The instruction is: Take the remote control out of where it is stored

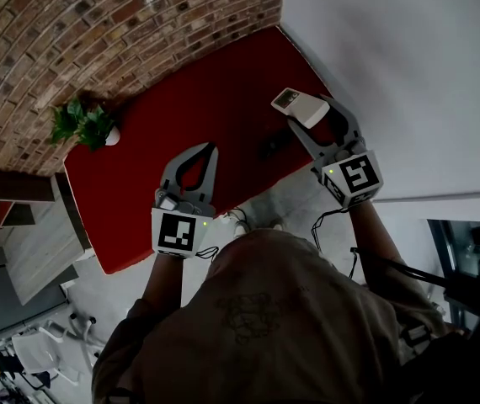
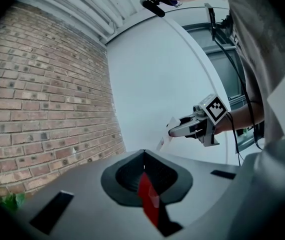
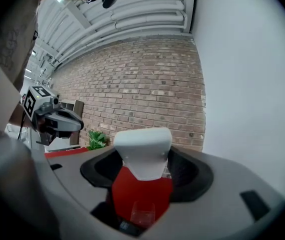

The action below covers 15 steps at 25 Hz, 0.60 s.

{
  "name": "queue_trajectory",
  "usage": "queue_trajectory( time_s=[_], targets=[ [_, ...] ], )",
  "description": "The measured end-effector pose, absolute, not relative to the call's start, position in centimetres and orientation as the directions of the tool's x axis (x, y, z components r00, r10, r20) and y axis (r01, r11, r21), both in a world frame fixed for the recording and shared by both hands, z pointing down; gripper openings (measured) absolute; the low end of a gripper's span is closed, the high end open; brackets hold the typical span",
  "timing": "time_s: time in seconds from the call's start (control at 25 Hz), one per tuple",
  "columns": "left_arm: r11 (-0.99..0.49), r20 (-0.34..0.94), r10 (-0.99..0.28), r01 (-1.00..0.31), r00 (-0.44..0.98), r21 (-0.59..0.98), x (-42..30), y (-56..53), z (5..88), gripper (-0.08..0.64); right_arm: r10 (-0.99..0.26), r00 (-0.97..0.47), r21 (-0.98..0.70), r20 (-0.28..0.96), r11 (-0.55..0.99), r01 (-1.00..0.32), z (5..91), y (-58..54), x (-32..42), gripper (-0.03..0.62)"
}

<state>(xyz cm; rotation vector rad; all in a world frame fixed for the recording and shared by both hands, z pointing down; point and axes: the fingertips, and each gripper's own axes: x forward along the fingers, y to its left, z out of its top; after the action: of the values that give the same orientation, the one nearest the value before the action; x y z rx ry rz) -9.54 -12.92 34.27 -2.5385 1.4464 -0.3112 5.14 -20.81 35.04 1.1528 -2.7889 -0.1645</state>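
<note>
Red table (image 1: 181, 154) lies below us; nearest, we log the left gripper (image 1: 212, 147), jaws pressed together on nothing, then the right gripper (image 1: 312, 113) clamping the one white remote control (image 1: 297, 106), held up over the table. Farther off, one white pot (image 1: 113, 136) holds one green plant (image 1: 82, 124) beside the brick wall (image 1: 97, 23).

We list: red table (image 1: 181, 116) open across its middle; potted plant (image 1: 88, 126) at the brick wall (image 1: 97, 32) corner; small dark object (image 1: 272, 148) just beside right gripper (image 1: 309, 112).
</note>
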Motion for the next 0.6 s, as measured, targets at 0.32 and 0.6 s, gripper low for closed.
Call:
queue_trajectory(
  time_s=[0.32,0.6],
  targets=[
    [-0.508,0.073,-0.857,-0.814,0.509,-0.28,-9.2,-12.2,34.0,0.008,-0.722,-0.692,0.155,0.0,0.684,-0.713,32.6,-18.1,6.3,0.291],
    [-0.514,0.039,-0.849,-0.808,0.526,-0.29,-8.7,-11.7,32.3,0.008,-0.726,-0.684,0.125,-0.071,0.674,-0.728,30.1,-15.3,7.4,0.291]
  ],
)
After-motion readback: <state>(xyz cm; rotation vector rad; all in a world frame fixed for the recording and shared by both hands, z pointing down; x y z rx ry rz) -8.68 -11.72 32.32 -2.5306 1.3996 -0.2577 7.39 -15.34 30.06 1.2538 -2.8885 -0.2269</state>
